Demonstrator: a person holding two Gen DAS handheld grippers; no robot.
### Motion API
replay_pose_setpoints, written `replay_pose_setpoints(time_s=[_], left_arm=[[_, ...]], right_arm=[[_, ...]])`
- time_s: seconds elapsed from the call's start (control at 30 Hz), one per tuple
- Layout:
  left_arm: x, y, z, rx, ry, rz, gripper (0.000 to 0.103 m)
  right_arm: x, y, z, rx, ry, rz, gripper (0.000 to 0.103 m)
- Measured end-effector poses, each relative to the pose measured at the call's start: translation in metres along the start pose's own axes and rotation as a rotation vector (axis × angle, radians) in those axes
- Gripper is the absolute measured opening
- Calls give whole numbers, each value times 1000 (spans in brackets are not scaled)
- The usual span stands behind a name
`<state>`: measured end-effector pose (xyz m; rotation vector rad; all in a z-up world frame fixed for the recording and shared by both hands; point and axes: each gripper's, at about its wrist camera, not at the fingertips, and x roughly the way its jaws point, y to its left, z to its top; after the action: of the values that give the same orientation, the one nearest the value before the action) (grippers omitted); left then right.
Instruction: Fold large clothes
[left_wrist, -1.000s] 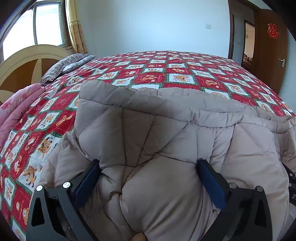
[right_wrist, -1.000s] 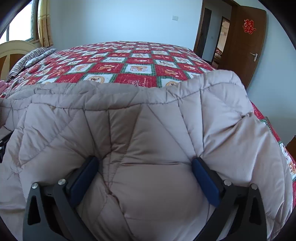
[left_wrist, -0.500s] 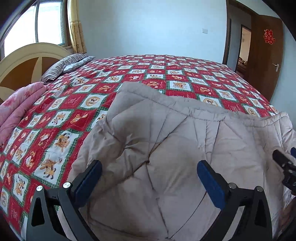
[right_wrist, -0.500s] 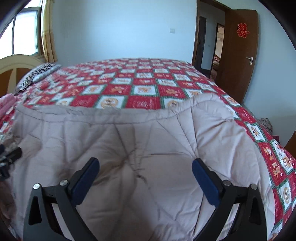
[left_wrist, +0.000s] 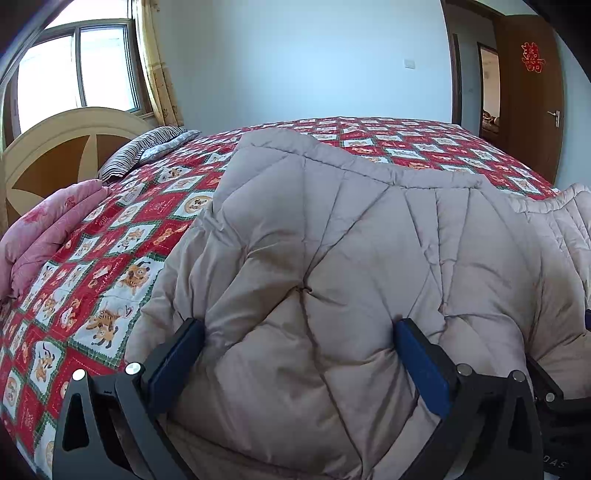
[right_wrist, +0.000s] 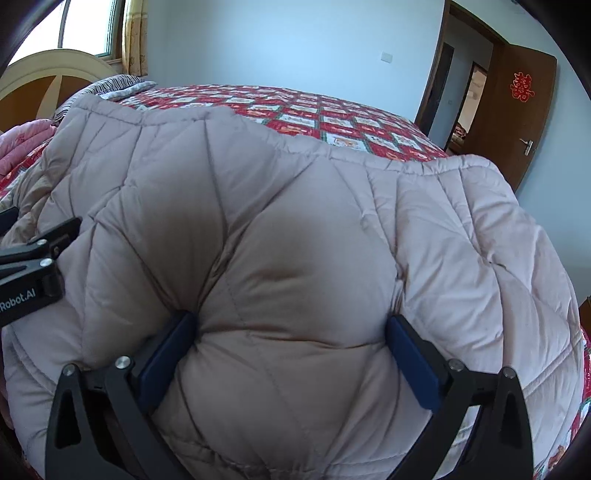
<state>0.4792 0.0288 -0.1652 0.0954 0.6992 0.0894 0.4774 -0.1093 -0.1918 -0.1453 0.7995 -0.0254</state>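
A large beige quilted padded coat (left_wrist: 351, 258) lies bunched on the bed, and it fills most of the right wrist view too (right_wrist: 295, 240). My left gripper (left_wrist: 295, 343) stands wide open, pushed into the coat so that a puffy fold bulges between its blue pads (left_wrist: 177, 354). My right gripper (right_wrist: 291, 339) is just as wide open, also sunk into the padding, with a bulge of fabric between its fingers. In the right wrist view the left gripper's black body (right_wrist: 29, 266) shows at the left edge. What lies under the coat is hidden.
The bed carries a red and white patterned cover (left_wrist: 110, 266). A pink folded quilt (left_wrist: 44, 229) and a striped pillow (left_wrist: 144, 151) lie by the cream headboard (left_wrist: 55, 147) at the left. A brown door (right_wrist: 517, 122) stands open at the right.
Half a second ago both grippers hovered above the flattened coat. Now both have come down into it and the fabric bulges up between the fingers. Finger spacing is unchanged.
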Motion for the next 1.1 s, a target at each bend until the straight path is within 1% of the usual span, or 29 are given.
replay_pose_setpoints(time_s=[0.1, 0.2, 0.27, 0.33, 0.37, 0.4, 0.43, 0.47, 0.5, 0.53, 0.63, 0.7, 0.83, 0.87, 0.97, 1.03, 1.07, 1.1], left_arm=[[-8, 4, -2, 4, 20, -13, 102], [-33, 16, -9, -4, -10, 19, 102], [-52, 30, -16, -21, -44, 30, 102], [-66, 50, -23, -50, -69, 84, 102], [-71, 61, -27, -73, -75, 92, 102], [-73, 73, -32, -100, -67, 84, 102], [-72, 84, -37, -132, -47, 69, 102], [-69, 93, -43, -164, -16, 44, 102], [-64, 100, -49, -194, 20, 13, 102], [-60, 106, -56, -228, 51, -13, 102], [-56, 117, -73, -344, 87, -105, 102], [-53, 117, -77, -400, 106, -142, 102], [-47, 114, -84, -520, 139, -244, 102], [-45, 113, -85, -530, 137, -257, 102], [-39, 103, -78, -490, 110, -279, 102], [-34, 98, -72, -477, 100, -335, 101], [-32, 96, -70, -477, 99, -351, 93], [-31, 94, -68, -479, 97, -369, 77]], right_arm=[[1, 0, 1, -4, 3, -3, 103], [0, 1, 1, -8, 4, -9, 103], [-5, -2, 1, -2, -6, 5, 103], [-19, -7, -3, 8, -15, 14, 103], [-30, -11, -7, 21, -31, 13, 103], [-41, -12, -12, 23, -52, 12, 103], [-51, -13, -19, 13, -75, -2, 103], [-55, -13, -25, 4, -79, -24, 103], [-57, -13, -32, 2, -75, -40, 103], [-57, -15, -39, 14, -67, -37, 103], [-46, -14, -55, 23, -33, -40, 103], [-42, -13, -50, 12, -11, -42, 103], [-33, -12, -46, 1, 17, -44, 103], [-33, -12, -46, -3, 16, -50, 103], [-30, -10, -42, -12, 8, -66, 103], [-30, -10, -44, -11, 8, -66, 103], [-30, -10, -44, -10, 7, -67, 103], [-32, -9, -46, -10, 6, -68, 103]])
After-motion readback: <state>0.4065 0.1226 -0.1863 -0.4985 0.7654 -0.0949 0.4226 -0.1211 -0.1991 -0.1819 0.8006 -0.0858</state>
